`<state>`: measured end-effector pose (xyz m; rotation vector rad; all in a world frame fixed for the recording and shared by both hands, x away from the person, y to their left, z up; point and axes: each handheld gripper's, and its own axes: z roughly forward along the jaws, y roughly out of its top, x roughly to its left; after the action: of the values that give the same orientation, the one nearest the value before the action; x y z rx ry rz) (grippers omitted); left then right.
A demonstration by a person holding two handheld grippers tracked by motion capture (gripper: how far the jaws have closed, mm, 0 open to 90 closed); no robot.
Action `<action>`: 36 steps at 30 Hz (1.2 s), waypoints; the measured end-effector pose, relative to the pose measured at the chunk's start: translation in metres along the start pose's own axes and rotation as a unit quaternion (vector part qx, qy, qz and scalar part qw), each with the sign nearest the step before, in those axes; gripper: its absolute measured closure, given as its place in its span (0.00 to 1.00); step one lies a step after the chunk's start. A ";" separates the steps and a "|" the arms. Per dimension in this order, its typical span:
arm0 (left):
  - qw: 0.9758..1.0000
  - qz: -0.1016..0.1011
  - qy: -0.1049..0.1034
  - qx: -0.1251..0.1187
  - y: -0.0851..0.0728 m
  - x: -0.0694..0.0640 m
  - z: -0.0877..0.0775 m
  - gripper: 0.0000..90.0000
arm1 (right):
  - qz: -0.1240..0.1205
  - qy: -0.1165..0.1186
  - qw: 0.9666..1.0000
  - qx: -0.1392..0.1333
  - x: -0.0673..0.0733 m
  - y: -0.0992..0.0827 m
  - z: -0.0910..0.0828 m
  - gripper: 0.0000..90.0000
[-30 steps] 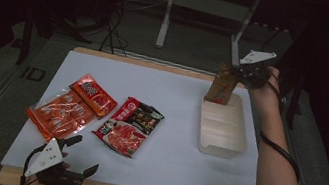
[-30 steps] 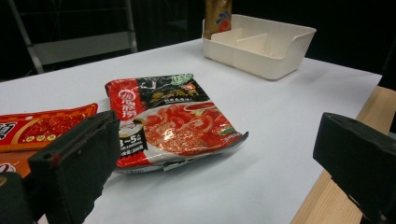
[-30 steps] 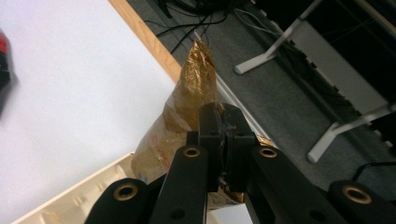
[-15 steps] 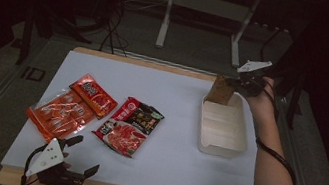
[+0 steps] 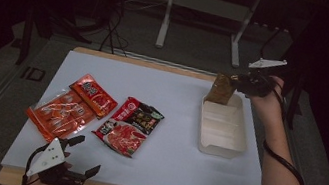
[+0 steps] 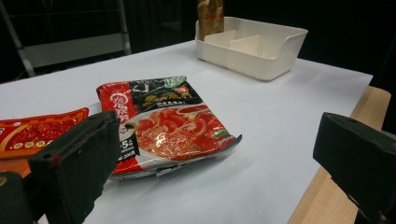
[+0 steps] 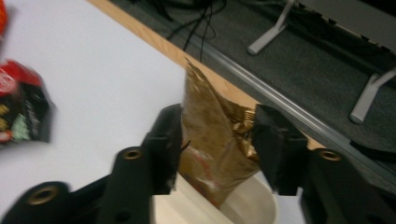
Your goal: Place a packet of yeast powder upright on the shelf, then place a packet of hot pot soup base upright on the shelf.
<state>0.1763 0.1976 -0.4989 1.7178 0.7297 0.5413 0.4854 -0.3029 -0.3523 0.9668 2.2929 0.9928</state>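
At 2 o'clock on the white surface (image 5: 186,101), the right gripper (image 7: 218,140) pinches a brown foil packet (image 7: 212,140), its lower end dipping into the far compartment of the cream divided tray (image 5: 224,133). At 7 o'clock the left gripper (image 5: 63,169) rests with jaws spread, near a red-and-black packet (image 6: 166,123) and two orange packets (image 5: 69,107).

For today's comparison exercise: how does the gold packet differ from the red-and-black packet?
The gold packet stands upright in the far end of the white bin; the red-and-black packet lies flat on the white table. The gold one is held between the right claw's jaws; the red-and-black one is untouched, with the open left claw near it. The gold looks narrower. Both are shiny sealed pouches.
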 end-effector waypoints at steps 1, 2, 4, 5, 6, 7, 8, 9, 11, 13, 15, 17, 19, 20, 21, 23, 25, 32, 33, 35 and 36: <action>1.000 0.002 0.000 0.001 0.000 0.000 0.000 0.02 | 0.001 0.003 1.000 -0.008 0.003 -0.001 -0.003 0.52; 1.000 0.004 0.001 0.003 0.001 -0.001 0.001 0.02 | 0.005 0.008 1.000 -0.018 0.006 -0.002 -0.007 0.50; 1.000 0.006 0.000 0.004 0.001 -0.001 0.002 0.02 | 0.013 0.015 0.999 -0.039 0.011 -0.005 -0.014 0.44; 1.000 0.007 -0.002 0.004 0.001 0.000 0.002 0.02 | 0.025 0.024 0.998 -0.050 0.014 -0.008 -0.018 0.38; 1.000 0.008 -0.005 0.004 0.002 0.000 0.003 0.02 | 0.029 0.025 0.998 -0.054 0.016 -0.009 -0.020 0.35; 1.000 0.004 -0.010 0.003 0.002 0.000 0.003 0.03 | 0.038 0.028 0.997 -0.060 0.019 -0.011 -0.022 0.31; 1.000 -0.001 -0.015 0.003 0.002 -0.001 0.004 0.03 | 0.049 0.035 0.996 -0.066 0.022 -0.014 -0.025 0.25; 1.000 -0.003 -0.018 0.002 0.003 -0.001 0.004 0.03 | 0.054 0.039 0.995 -0.071 0.026 -0.016 -0.027 0.19; 1.000 0.001 -0.017 0.005 0.004 -0.002 0.005 0.03 | 0.062 0.041 0.995 -0.069 0.035 -0.021 -0.029 0.12; 1.000 -0.004 -0.021 0.004 0.005 -0.002 0.006 0.03 | 0.071 0.053 0.992 -0.084 0.043 -0.028 -0.033 0.11; 1.000 -0.002 -0.019 0.002 0.006 -0.003 0.006 0.03 | 0.080 0.056 0.990 -0.102 0.051 -0.035 -0.037 0.11; 1.000 -0.002 -0.022 0.001 0.007 -0.003 0.007 0.03 | 0.081 0.067 0.987 -0.118 0.060 -0.042 -0.041 0.12; 1.000 0.000 -0.023 -0.002 0.008 -0.004 0.007 0.03 | 0.077 0.078 0.986 -0.126 0.068 -0.048 -0.045 0.15; 1.000 -0.001 -0.025 -0.001 0.008 -0.004 0.007 0.03 | 0.072 0.076 0.986 -0.129 0.073 -0.051 -0.047 0.16; 1.000 -0.001 -0.025 0.000 0.009 -0.004 0.008 0.03 | 0.068 0.075 0.986 -0.134 0.077 -0.053 -0.049 0.16; 1.000 -0.001 -0.027 0.000 0.009 -0.004 0.008 0.03 | 0.064 0.084 0.985 -0.137 0.082 -0.056 -0.052 0.17; 1.000 0.001 -0.028 0.000 0.009 -0.004 0.009 0.03 | 0.051 0.101 0.983 -0.143 0.099 -0.066 -0.058 0.18; 1.000 -0.014 -0.023 0.003 0.014 -0.003 0.009 0.03 | 0.022 0.122 0.978 -0.168 0.131 -0.085 -0.068 0.20; 1.000 -0.016 -0.023 0.007 0.015 -0.003 0.010 0.03 | 0.024 0.132 0.976 -0.173 0.135 -0.088 -0.071 0.20; 0.999 -0.018 -0.028 0.018 0.016 -0.003 0.012 0.03 | 0.032 0.143 0.972 -0.183 0.146 -0.098 -0.076 0.20; 0.999 -0.021 -0.035 0.018 0.017 -0.003 0.013 0.03 | 0.032 0.143 0.972 -0.183 0.146 -0.098 -0.076 0.20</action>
<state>0.1863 0.1842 -0.4858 1.7418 0.7262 0.4399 0.3012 -0.2756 -0.3974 0.7854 2.1906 1.6053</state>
